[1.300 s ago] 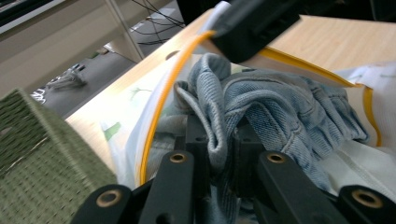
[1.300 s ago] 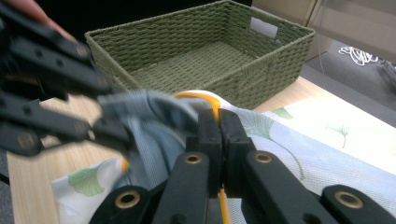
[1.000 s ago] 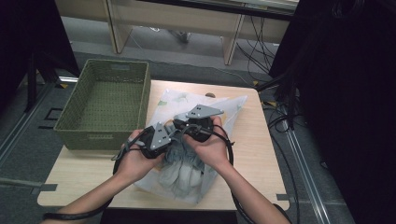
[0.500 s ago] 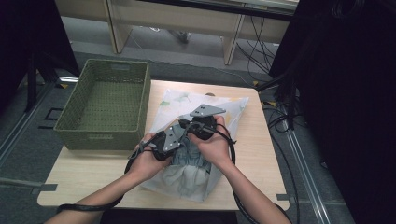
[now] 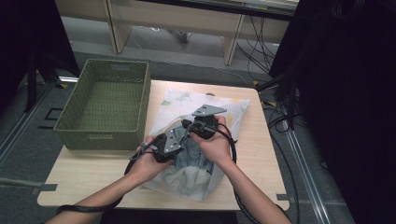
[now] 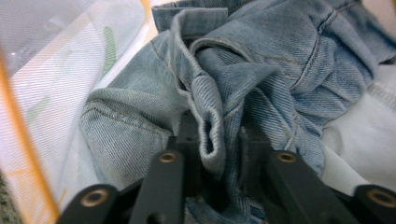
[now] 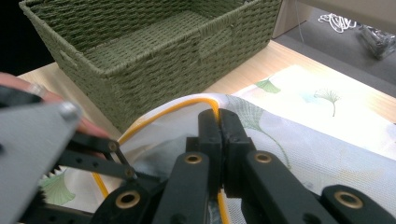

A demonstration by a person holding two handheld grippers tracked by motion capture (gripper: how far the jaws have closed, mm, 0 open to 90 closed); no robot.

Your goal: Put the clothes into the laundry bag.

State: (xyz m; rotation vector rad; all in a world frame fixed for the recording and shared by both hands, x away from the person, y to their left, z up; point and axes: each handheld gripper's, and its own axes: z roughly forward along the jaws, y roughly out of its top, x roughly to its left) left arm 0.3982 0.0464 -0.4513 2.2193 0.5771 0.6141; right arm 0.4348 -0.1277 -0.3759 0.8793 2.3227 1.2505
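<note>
Both forearms came in from the near edge of the worktop (image 5: 84, 172) and angled inward, so that the two hands met over the mesh laundry bag (image 5: 233, 109) lying at its middle. The left hand (image 5: 149, 163) was cupped around the left tongs (image 5: 180, 139), which pointed right and away into the bag's mouth. The right hand (image 5: 212, 142) gripped the right tongs (image 5: 189, 125) from above, its grey plate tilted up toward the far side, the two tools almost touching.

In the left gripper view the left tongs (image 6: 219, 163) stood a narrow way apart with a bunched fold of the blue denim garment (image 6: 261, 79) pinched between them; the denim lay inside the bag, against its white mesh wall (image 6: 56, 93), with a pale cloth (image 6: 364, 140) to the right that was probably another garment, though the view was too close to be sure.

In the right gripper view the right tongs (image 7: 218, 135) were pressed together on the bag's orange-piped rim (image 7: 159, 114), holding it raised. The green woven basket (image 5: 100, 105) sat at the left of the worktop, just beside the bag.
</note>
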